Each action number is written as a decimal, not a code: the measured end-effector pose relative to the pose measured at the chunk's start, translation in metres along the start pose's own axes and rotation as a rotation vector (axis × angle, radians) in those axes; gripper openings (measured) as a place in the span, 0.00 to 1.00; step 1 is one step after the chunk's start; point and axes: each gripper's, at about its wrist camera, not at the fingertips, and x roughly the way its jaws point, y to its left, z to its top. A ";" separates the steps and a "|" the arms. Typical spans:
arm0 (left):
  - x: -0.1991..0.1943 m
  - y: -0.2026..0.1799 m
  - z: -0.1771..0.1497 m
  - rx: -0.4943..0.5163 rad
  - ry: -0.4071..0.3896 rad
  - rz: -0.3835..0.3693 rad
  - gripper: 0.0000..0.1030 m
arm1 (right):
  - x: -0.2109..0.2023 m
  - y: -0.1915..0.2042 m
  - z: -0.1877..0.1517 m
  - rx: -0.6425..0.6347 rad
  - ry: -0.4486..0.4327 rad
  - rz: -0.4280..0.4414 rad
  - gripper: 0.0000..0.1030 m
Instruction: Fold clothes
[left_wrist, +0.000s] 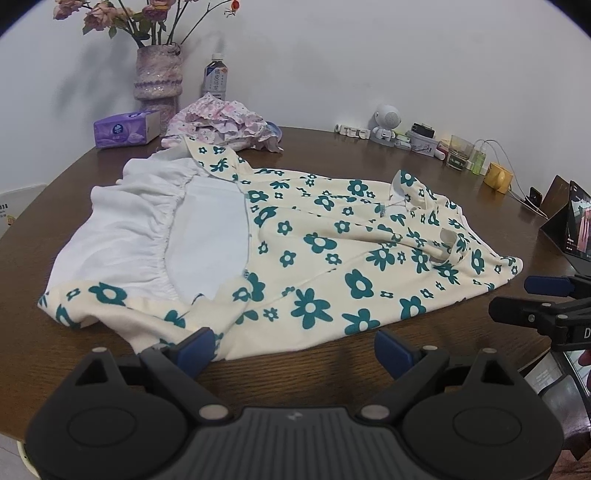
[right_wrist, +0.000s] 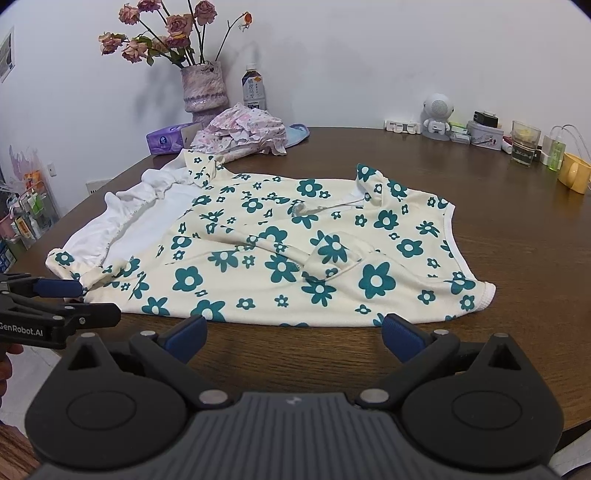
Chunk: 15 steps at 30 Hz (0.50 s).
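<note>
Cream dress (left_wrist: 317, 254) with teal flowers lies spread across the middle of my brown wooden table (left_wrist: 369, 155), its white lining (left_wrist: 147, 225) turned out at the far-left end. My left gripper (left_wrist: 291, 349) sits low at the near edge with its blue-padded jaws spread wide and nothing between them; its left pad (left_wrist: 195, 349) lies just over the garment's near hem. My right gripper (right_wrist: 293, 334) is likewise wide apart and holds nothing, its pads poised just short of the near hem, towards the end away from the lining. Behind the dress a pink crumpled garment (right_wrist: 243, 133) is heaped near a purple tissue box (right_wrist: 166, 138), a vase of dried roses (right_wrist: 203, 86) and a drink bottle (right_wrist: 253, 88). A yellow mug (right_wrist: 574, 171) stands at the far right.
</note>
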 end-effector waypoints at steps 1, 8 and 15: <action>-0.001 0.000 0.000 -0.001 0.000 0.000 0.90 | -0.001 0.000 0.000 0.001 -0.002 -0.001 0.99; -0.003 0.007 0.002 -0.023 -0.011 0.012 0.90 | -0.002 0.001 0.000 0.007 -0.010 -0.003 0.99; 0.004 0.010 0.007 -0.048 -0.014 0.017 0.90 | 0.003 0.001 0.006 -0.007 -0.006 -0.006 0.99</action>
